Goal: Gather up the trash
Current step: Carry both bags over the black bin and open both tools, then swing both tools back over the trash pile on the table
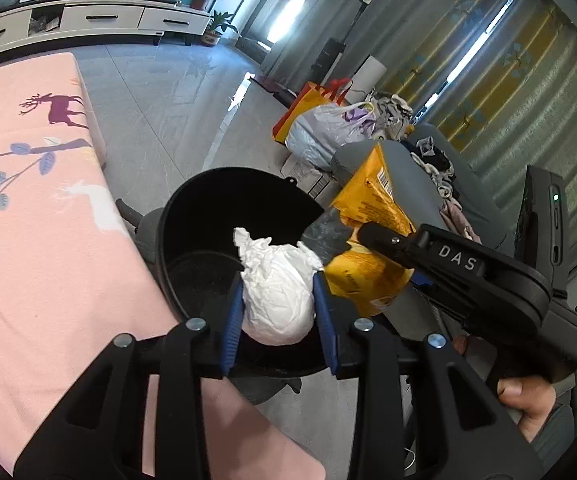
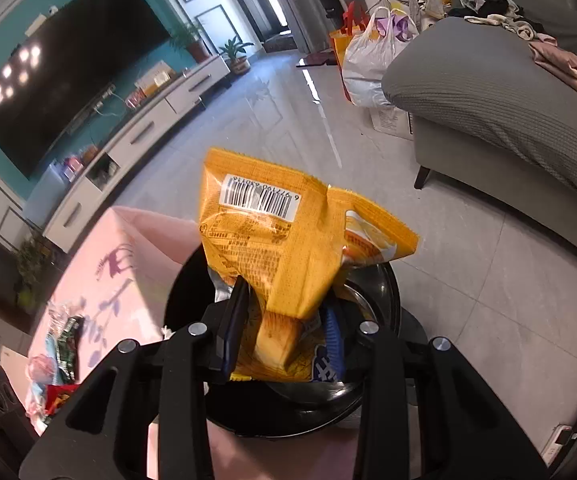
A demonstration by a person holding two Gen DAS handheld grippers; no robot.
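Left wrist view puts the left tongs (image 1: 278,304) clamped on a ball of white paper (image 1: 278,296), directly above the open mouth of the black bin (image 1: 208,200) beside the pink counter (image 1: 40,220). Right tongs (image 2: 284,336) pinch a yellow snack bag (image 2: 288,240), upright over the bin's far side. Both loads need only fall straight down.

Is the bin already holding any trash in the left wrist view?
No, the bin floor looks bare; the paper ball is clamped in the left gripper above it.

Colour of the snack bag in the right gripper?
Orange-yellow crinkly snack bag with a white barcode; clearest in the right wrist view.
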